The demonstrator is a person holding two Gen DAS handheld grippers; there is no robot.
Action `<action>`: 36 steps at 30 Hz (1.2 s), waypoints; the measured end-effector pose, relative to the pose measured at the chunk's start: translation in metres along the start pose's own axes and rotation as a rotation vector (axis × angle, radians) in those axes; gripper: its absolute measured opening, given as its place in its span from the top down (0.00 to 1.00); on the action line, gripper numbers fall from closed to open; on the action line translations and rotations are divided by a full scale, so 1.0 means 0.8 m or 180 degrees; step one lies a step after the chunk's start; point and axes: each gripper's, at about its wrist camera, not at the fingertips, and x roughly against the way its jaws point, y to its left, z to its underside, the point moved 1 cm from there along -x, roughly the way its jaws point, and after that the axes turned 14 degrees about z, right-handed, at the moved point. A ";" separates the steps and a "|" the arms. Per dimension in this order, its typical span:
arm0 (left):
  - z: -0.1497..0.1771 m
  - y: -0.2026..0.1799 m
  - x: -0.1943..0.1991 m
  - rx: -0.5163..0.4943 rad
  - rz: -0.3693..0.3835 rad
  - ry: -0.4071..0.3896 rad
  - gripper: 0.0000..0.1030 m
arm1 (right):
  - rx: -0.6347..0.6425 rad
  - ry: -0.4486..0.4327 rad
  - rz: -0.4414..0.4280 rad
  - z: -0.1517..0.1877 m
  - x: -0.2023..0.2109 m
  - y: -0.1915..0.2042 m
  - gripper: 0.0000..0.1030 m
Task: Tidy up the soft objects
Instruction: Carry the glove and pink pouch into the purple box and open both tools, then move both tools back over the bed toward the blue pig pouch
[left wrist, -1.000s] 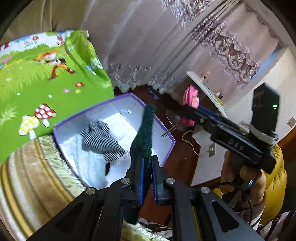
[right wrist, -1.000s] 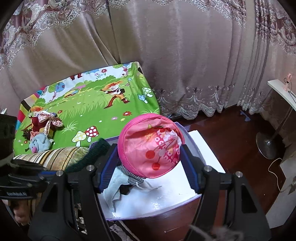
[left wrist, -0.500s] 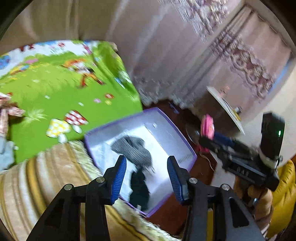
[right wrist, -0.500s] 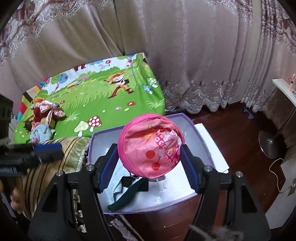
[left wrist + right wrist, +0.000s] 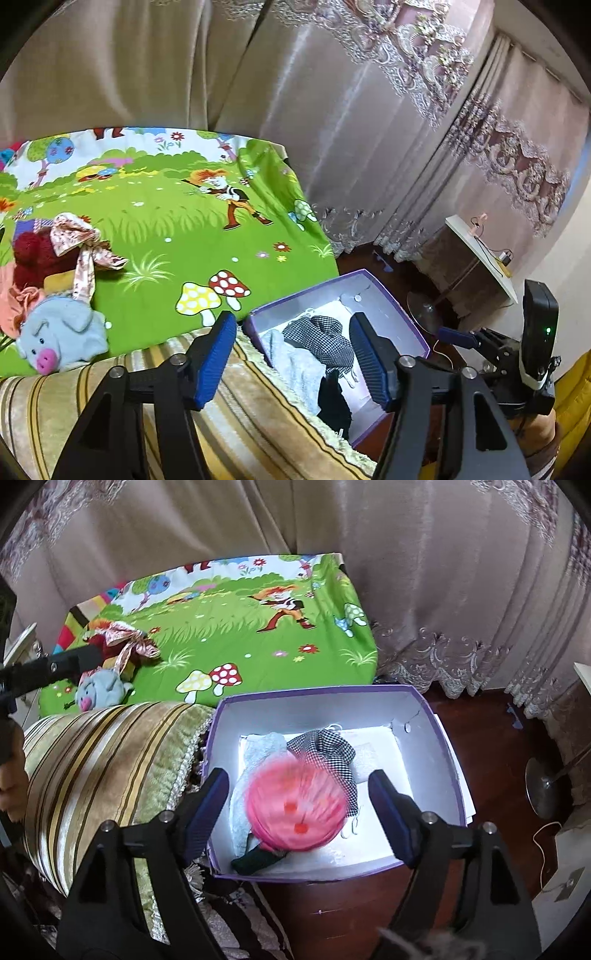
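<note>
Two views, left wrist first. Left gripper (image 5: 291,354) empty, jaws opening, well apart with nothing between the pads. Beyond it the purple box (image 5: 295,295), on the floor beside the striped cushion (image 5: 110,398). Inside the box: checked cloth (image 5: 317,338), grey cloth (image 5: 291,360), and the dark green knit (image 5: 334,400) near the box's front wall. Half a second ago already lying there; a second ago clamped upright in these jaws. Left of the box, on the green cartoon sheet (image 5: 166,229): blue pig plush (image 5: 59,334) and red plush with ribbon (image 5: 40,254), untouched. Both probably light and squashy; best pinched across the body, not by the ribbon.

Right wrist next. Right gripper (image 5: 297,810) over the box, jaws opening, pads clear of the pink hat (image 5: 297,808), which shows blurred between them, apparently dropping onto the cloths in the box. Half a second ago sharp and squeezed between the pads. Thin, floppy fabric, no breakage risk; likely to land loosely and spring open, so a pinch at the brim would suit any re-seating.
</note>
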 end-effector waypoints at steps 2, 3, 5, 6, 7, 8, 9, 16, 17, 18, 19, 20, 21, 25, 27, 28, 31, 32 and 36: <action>0.001 0.005 0.004 0.0023 -0.0017 -0.0009 0.37 | 0.0018 0.0008 -0.0024 -0.001 0.001 0.003 0.20; 0.001 0.007 0.006 0.0033 -0.0027 -0.0018 0.37 | 0.0018 0.0006 -0.0024 -0.001 0.001 0.004 0.20; 0.002 0.010 0.009 0.0041 -0.0057 -0.0036 0.37 | 0.0005 0.0005 -0.0025 -0.002 0.001 0.004 0.19; 0.002 0.012 0.011 0.0034 -0.0077 -0.0040 0.37 | -0.0002 0.0001 -0.0033 -0.003 0.001 0.004 0.19; 0.003 0.014 0.012 0.0027 -0.0098 -0.0047 0.37 | -0.0006 -0.0005 -0.0039 -0.004 0.001 0.004 0.19; 0.003 0.015 0.014 0.0021 -0.0112 -0.0055 0.37 | -0.0009 -0.0013 -0.0048 -0.005 0.001 0.005 0.19; 0.004 0.015 0.016 0.0003 -0.0140 -0.0065 0.37 | -0.0009 -0.0019 -0.0060 -0.006 0.002 0.006 0.19; 0.012 0.030 0.033 -0.0071 -0.0304 -0.0095 0.37 | 0.0008 -0.0124 -0.0181 -0.020 0.004 0.028 0.19; 0.013 0.034 0.036 -0.0048 -0.0300 -0.0106 0.37 | 0.0010 -0.0137 -0.0197 -0.023 0.004 0.031 0.19; 0.015 0.040 0.041 -0.0011 -0.0303 -0.0120 0.37 | 0.0015 -0.0156 -0.0230 -0.026 0.005 0.037 0.19; 0.017 0.046 0.046 0.0021 -0.0315 -0.0133 0.37 | 0.0018 -0.0170 -0.0253 -0.027 0.005 0.041 0.19; 0.019 0.052 0.050 0.0044 -0.0330 -0.0143 0.37 | 0.0026 -0.0196 -0.0298 -0.030 0.006 0.047 0.19; 0.020 0.058 0.056 0.0080 -0.0357 -0.0152 0.37 | 0.0036 -0.0210 -0.0333 -0.033 0.006 0.052 0.19; 0.024 0.085 0.078 0.0183 -0.0481 -0.0206 0.37 | 0.0122 -0.0232 -0.0407 -0.042 0.004 0.077 0.19; 0.026 0.104 0.090 0.0260 -0.0560 -0.0219 0.37 | 0.0206 -0.0230 -0.0433 -0.045 0.001 0.092 0.19; 0.026 0.110 0.094 0.0288 -0.0593 -0.0222 0.37 | 0.0250 -0.0231 -0.0447 -0.047 0.000 0.100 0.19; 0.030 0.138 0.111 0.0419 -0.0731 -0.0228 0.37 | 0.0355 -0.0233 -0.0505 -0.052 -0.002 0.120 0.19; 0.031 0.146 0.116 0.0454 -0.0767 -0.0235 0.37 | 0.0387 -0.0248 -0.0521 -0.053 -0.001 0.126 0.19; 0.034 0.177 0.131 0.0593 -0.0852 -0.0215 0.37 | 0.0456 -0.0268 -0.0605 -0.060 -0.002 0.147 0.19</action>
